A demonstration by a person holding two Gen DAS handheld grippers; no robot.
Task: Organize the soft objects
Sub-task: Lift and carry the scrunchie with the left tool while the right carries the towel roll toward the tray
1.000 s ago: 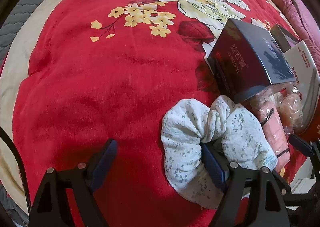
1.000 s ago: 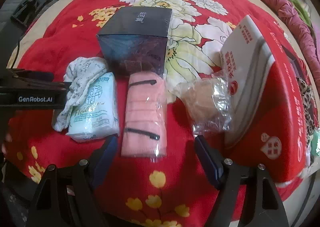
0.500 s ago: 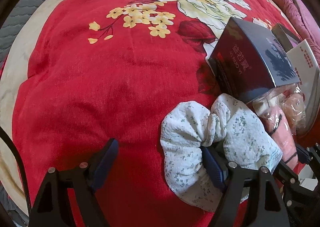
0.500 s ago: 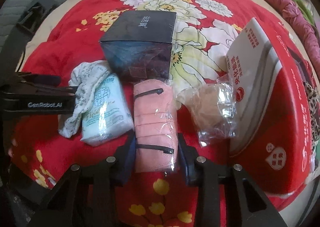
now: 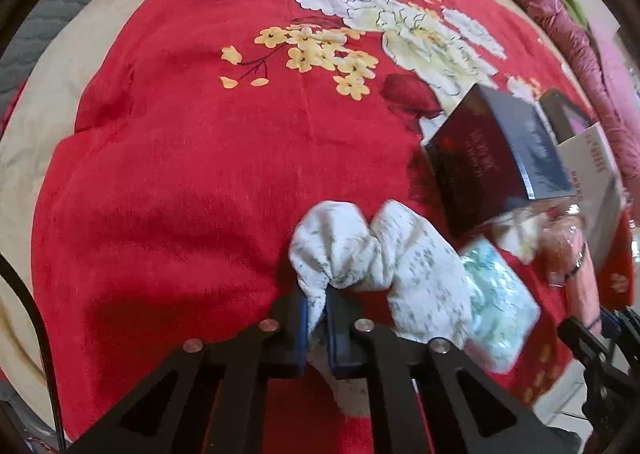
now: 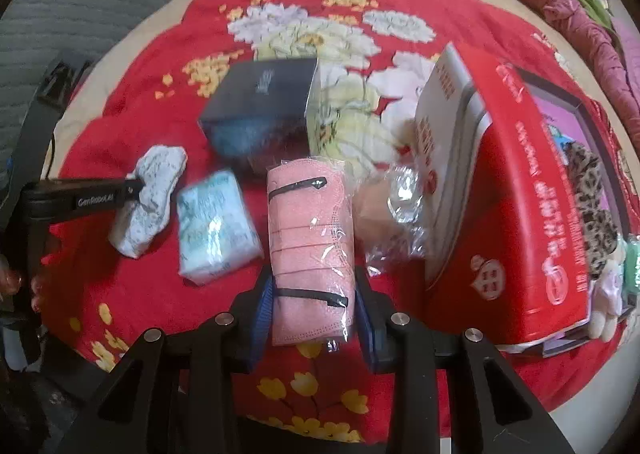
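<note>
- Scrunchie (image 5: 384, 250), white with a floral print, sits pinched in the left gripper (image 5: 317, 310) on the red blanket (image 5: 180, 174).
- Pink mask pack (image 6: 310, 250) is clamped between the right gripper (image 6: 312, 318) pads.
- Blue tissue pack (image 6: 216, 226) lies between them, near the dark box (image 6: 260, 110).

We see bright daylight from the far right, washing out that corner. Heavy fisheye bending darkens the rims. Motion blur smears the dark box (image 6: 260, 110) and the packets on the right.
</note>
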